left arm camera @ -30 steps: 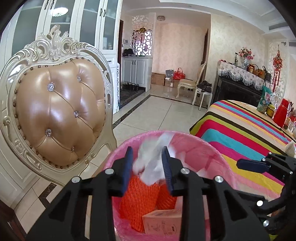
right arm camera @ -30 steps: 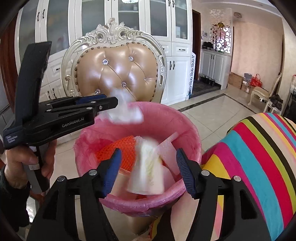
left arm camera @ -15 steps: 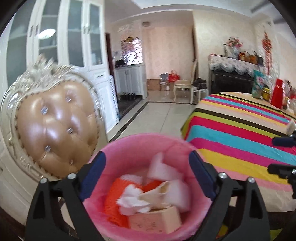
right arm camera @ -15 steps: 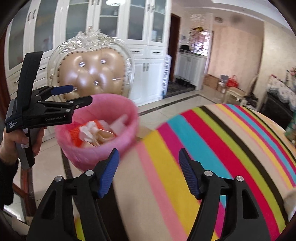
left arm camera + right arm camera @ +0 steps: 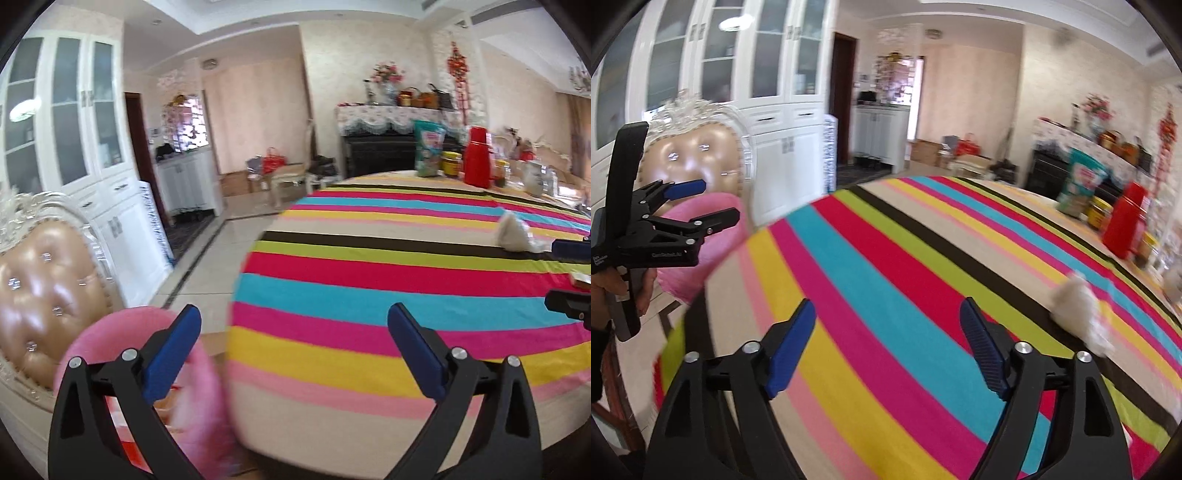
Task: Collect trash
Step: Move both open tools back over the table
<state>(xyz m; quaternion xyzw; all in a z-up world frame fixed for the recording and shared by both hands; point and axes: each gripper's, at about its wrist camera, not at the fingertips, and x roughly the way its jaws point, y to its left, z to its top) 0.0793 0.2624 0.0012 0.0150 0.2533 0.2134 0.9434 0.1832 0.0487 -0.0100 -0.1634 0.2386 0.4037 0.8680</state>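
Observation:
My left gripper hangs over the near edge of the striped table, its jaws opening wide with nothing between them. The pink-lined trash bin sits low at its left, partly behind the left finger. My right gripper is above the tablecloth, jaws also opening and empty. A crumpled white tissue lies on the cloth to its right; the same tissue shows far right in the left wrist view. In the right wrist view the left gripper stands in front of the bin, held by a hand.
A tufted tan chair stands behind the bin, white cabinets beyond it. At the table's far end stand a red thermos, a green bag and jars. Tiled floor lies left of the table.
Both grippers let their tissue and paper fall into the bin, opened wider, and swung right from above the bin to over the striped table.

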